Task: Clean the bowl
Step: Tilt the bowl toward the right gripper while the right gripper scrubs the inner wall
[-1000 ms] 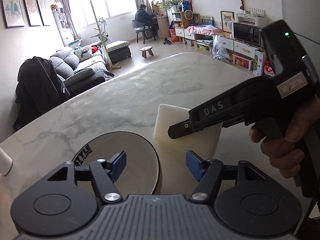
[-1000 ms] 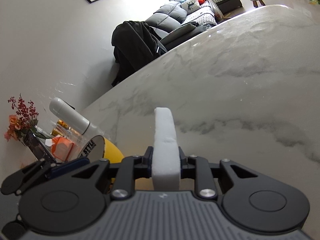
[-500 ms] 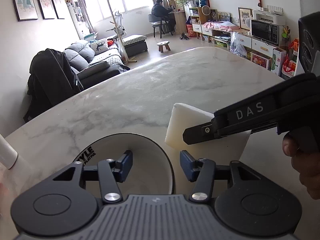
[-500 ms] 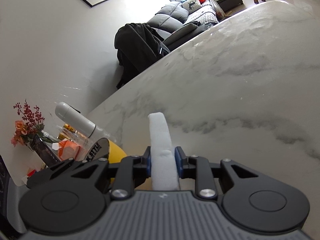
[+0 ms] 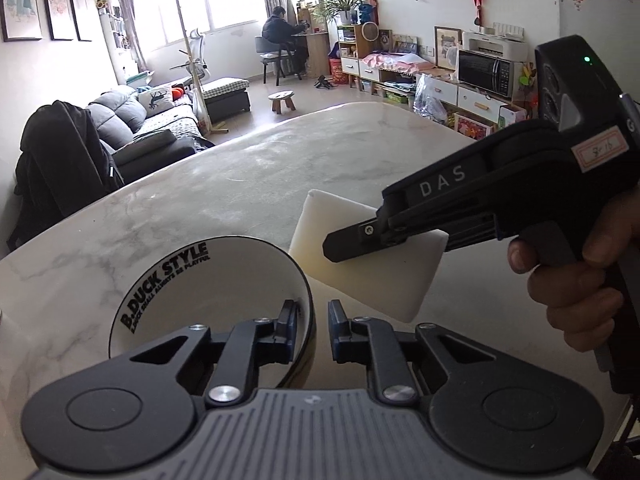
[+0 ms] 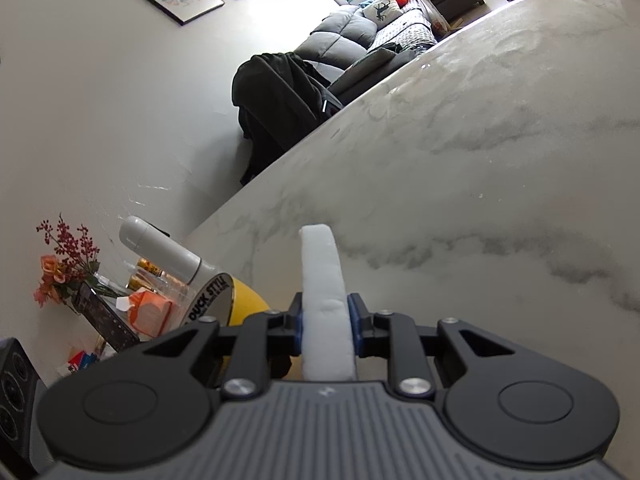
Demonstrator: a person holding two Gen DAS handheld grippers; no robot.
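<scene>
Your left claw (image 5: pixel 313 330) was closing on the bowl (image 5: pixel 208 292), near rim between its blue pads. Bowl: round, glossy white inside, black lettering, yellow outside, sitting at 7 o'clock on the counter (image 5: pixel 248 184). Your right claw (image 6: pixel 326 330) was pinching the sponge (image 6: pixel 326 300), a soft white rectangular foam block, at 3 o'clock of the bowl. The counter was smooth grey-veined marble with a rounded edge. At 10 o'clock, a grey sofa (image 5: pixel 132 124); at 1 o'clock, a microwave (image 5: pixel 486 70).
</scene>
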